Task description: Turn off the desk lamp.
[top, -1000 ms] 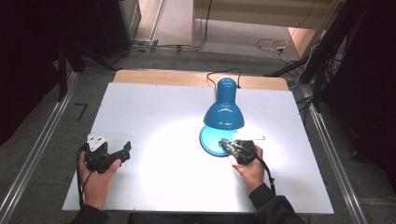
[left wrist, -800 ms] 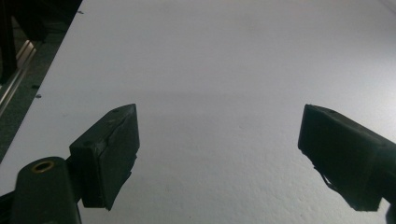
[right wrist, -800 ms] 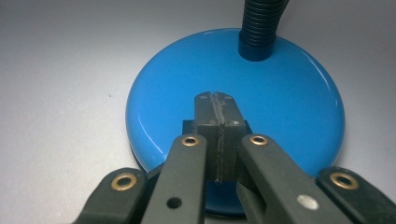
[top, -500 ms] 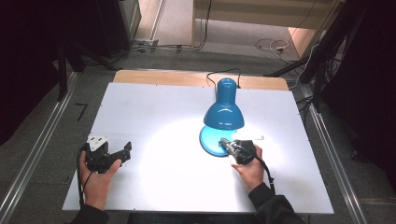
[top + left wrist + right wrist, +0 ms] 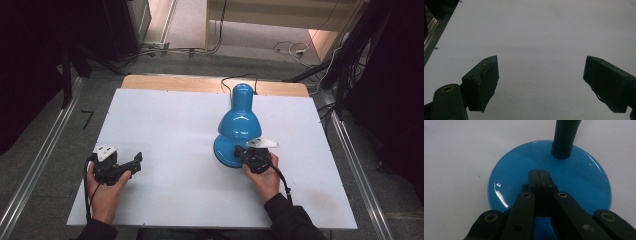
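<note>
Blue desk lamp (image 5: 239, 125) stood right of centre on the white table (image 5: 170, 120), w/ right gripper (image 5: 539, 172) closed, tips pressed together over the lamp base (image 5: 511, 177), while left gripper (image 5: 541, 75) sat wide open near-left, holding nothing.

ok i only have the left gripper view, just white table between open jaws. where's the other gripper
Observer: The right gripper is at the round base of a blue desk lamp.
Operator: is it gripping anything
Observer: No. In the right gripper view its jaws are closed together, tips over the base, with nothing between them.
Operator: and where am i relative to the lamp
Observer: The left gripper hangs over bare table, well to the lamp's left in the high view.
</note>
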`<state>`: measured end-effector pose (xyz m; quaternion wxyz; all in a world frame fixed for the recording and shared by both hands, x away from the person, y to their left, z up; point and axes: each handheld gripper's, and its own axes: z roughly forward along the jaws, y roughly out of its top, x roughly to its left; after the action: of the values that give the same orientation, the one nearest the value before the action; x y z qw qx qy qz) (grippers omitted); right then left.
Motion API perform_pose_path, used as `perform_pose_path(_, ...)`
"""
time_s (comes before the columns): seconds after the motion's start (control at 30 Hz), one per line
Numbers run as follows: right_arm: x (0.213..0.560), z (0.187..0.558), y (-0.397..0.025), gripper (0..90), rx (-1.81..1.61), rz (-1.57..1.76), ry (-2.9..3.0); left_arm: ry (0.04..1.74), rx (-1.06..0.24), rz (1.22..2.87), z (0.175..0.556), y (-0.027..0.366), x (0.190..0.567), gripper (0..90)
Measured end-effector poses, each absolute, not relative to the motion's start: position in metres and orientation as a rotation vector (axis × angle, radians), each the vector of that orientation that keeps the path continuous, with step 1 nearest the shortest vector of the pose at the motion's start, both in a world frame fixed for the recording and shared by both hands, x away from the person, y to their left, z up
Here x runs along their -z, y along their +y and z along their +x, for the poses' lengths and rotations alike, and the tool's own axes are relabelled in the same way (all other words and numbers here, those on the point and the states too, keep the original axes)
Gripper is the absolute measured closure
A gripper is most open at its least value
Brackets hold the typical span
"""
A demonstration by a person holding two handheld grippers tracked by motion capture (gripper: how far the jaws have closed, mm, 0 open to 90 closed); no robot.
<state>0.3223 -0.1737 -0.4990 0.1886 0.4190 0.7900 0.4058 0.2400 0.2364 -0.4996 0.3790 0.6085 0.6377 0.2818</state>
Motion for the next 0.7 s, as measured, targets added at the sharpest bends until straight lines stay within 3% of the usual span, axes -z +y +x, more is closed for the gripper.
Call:
perform_pose_path(0.07,0.496,0.322,-0.176,88.1,-1.164,1.190,2.200,1.629,-0.717,1.554,0.240,0.237,0.500,13.8)
perform_pose_path(0.23,0.486,0.324,-0.188,75.7,-1.251,1.224,2.159,1.627,-0.718,1.552,0.239,0.238,0.500,13.8)
perform_pose_path(0.27,0.485,0.325,-0.191,65.6,-1.267,1.238,2.168,1.628,-0.718,1.551,0.239,0.238,0.499,13.8)
perform_pose_path(0.3,0.485,0.325,-0.191,65.6,-1.267,1.238,2.168,1.628,-0.718,1.549,0.239,0.238,0.499,13.8)
perform_pose_path(0.47,0.480,0.328,-0.201,40.6,-1.286,1.264,2.170,1.628,-0.718,1.549,0.239,0.238,0.499,13.8)
perform_pose_path(0.7,0.479,0.330,-0.210,29.9,-1.261,1.296,2.181,1.628,-0.716,1.546,0.239,0.238,0.500,13.8)
